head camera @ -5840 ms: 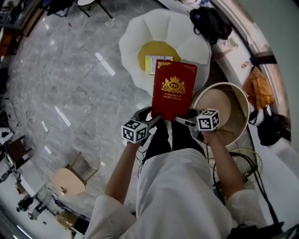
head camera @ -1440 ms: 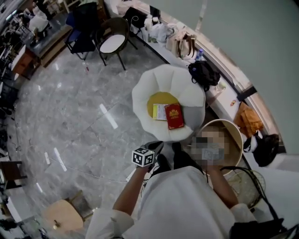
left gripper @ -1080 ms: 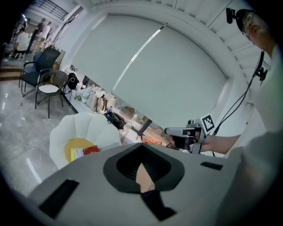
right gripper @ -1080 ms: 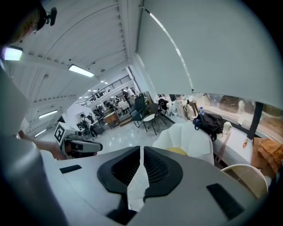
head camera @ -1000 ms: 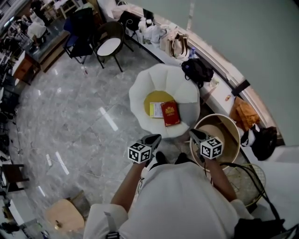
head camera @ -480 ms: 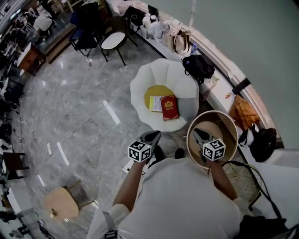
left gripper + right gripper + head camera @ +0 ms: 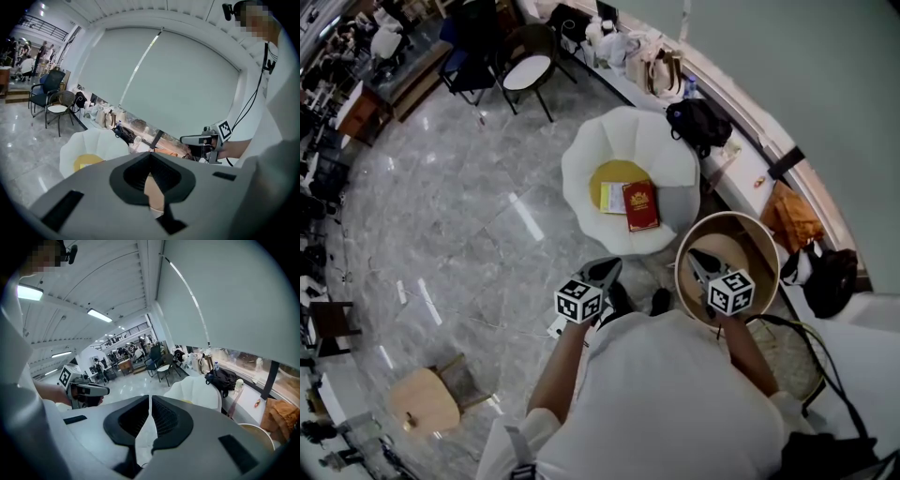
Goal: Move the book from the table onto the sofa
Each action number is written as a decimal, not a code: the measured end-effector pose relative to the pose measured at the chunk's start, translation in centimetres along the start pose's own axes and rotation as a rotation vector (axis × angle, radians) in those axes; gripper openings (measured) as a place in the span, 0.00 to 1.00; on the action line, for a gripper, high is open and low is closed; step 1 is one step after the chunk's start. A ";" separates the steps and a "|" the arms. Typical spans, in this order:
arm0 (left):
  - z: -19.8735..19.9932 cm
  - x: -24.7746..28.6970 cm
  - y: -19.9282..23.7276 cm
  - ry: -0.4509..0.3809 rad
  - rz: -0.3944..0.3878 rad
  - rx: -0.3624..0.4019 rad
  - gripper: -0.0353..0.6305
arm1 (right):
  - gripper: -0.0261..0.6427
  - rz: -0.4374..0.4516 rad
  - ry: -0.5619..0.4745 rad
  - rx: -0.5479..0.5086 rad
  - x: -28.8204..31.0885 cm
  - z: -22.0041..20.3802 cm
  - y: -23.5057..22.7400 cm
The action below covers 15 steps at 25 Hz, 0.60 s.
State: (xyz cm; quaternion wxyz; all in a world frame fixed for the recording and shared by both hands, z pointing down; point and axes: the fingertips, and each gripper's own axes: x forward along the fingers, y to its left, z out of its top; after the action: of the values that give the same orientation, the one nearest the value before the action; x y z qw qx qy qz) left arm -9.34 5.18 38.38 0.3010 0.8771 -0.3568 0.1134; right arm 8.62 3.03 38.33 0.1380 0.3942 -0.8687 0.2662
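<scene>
Red book (image 7: 640,205) flat on white sofa (image 7: 581,178) seat, cover print too small to read. Left gripper (image 7: 608,268) and right gripper (image 7: 697,259) both closed, empty, well apart from book. Round table (image 7: 772,236) partly masked by right gripper.

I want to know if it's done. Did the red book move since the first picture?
Yes. The red book was held over the white sofa's near edge; now it lies on its seat, partly on the yellow cushion.
</scene>
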 end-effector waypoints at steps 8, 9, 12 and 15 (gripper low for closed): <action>-0.3 0.2 0.3 0.007 -0.005 0.003 0.06 | 0.11 -0.023 -0.018 0.012 -0.6 0.2 -0.8; -0.3 0.3 0.3 0.008 -0.006 0.003 0.06 | 0.11 -0.026 -0.018 0.015 -0.7 0.2 -1.0; -0.4 0.2 0.5 0.013 -0.005 -0.001 0.06 | 0.11 -0.032 -0.019 0.019 -0.7 0.1 -1.0; -0.2 0.2 0.9 0.013 -0.005 0.000 0.06 | 0.11 -0.032 -0.019 0.018 -0.4 0.3 -0.8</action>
State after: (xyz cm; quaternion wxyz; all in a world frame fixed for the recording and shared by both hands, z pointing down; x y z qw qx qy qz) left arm -9.84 4.73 39.01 0.3038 0.8772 -0.3525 0.1183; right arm 9.43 2.68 38.22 0.1303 0.4119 -0.8611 0.2679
